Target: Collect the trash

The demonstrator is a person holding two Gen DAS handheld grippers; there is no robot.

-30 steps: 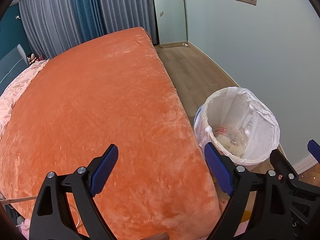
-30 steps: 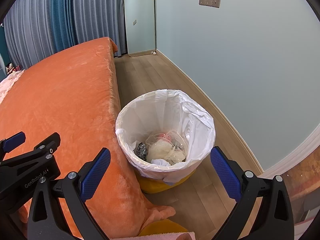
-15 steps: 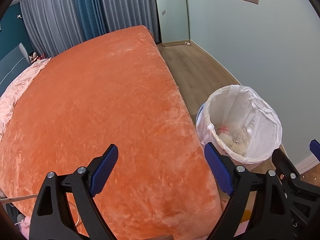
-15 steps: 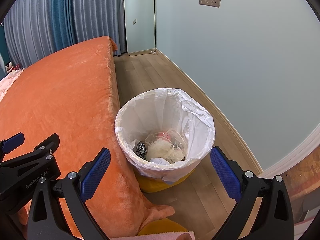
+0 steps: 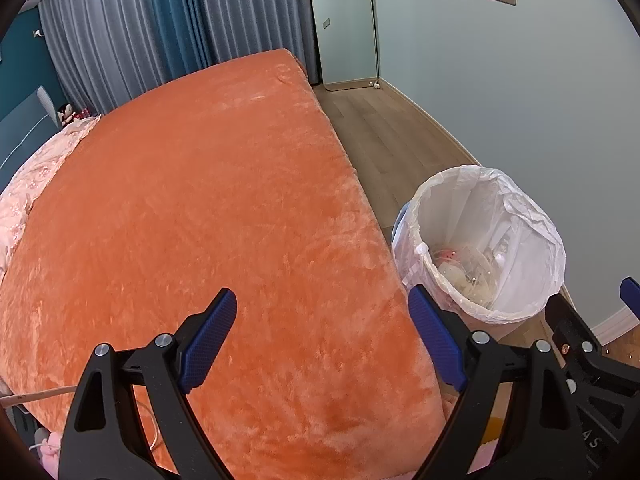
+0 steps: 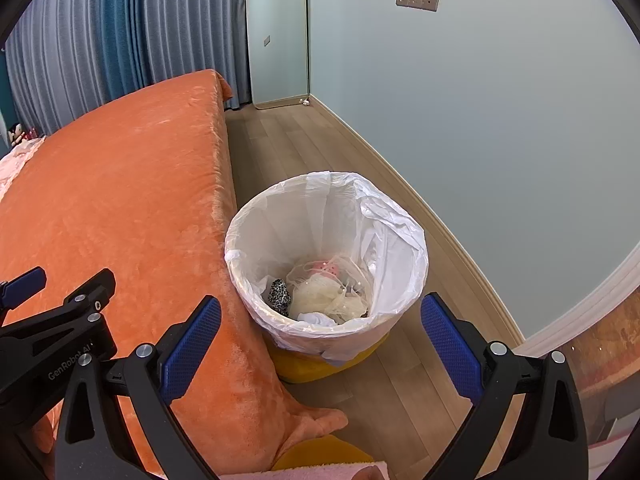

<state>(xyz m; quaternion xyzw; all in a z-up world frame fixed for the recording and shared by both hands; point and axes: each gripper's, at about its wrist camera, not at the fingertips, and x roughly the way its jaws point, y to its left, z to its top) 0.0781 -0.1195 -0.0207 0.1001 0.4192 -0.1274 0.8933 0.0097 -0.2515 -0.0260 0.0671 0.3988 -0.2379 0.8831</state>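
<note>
A yellow trash bin with a white plastic liner (image 6: 384, 236) stands on the wood floor beside the bed; it also shows in the left wrist view (image 5: 532, 240). Inside lie crumpled clear and cream wrappers (image 6: 332, 296), a pink item and a leopard-print scrap (image 6: 279, 294). My right gripper (image 6: 320, 344) is open and empty, above the bin's near rim. My left gripper (image 5: 322, 340) is open and empty, over the bed's orange blanket (image 5: 200, 220), left of the bin. The left gripper's body shows in the right wrist view (image 6: 52, 328).
The bed's right edge (image 6: 224, 200) touches the bin. A pale wall (image 6: 480, 120) with baseboard runs along the right, leaving a strip of floor (image 6: 288, 148). Curtains (image 5: 160, 32) and a mirror (image 5: 348, 20) stand at the far end. Pink bedding (image 5: 28, 184) lies at far left.
The left wrist view has shifted slightly, so the bin sits a little further right and lower. Both grippers stay open and empty. The right view barely changed.
</note>
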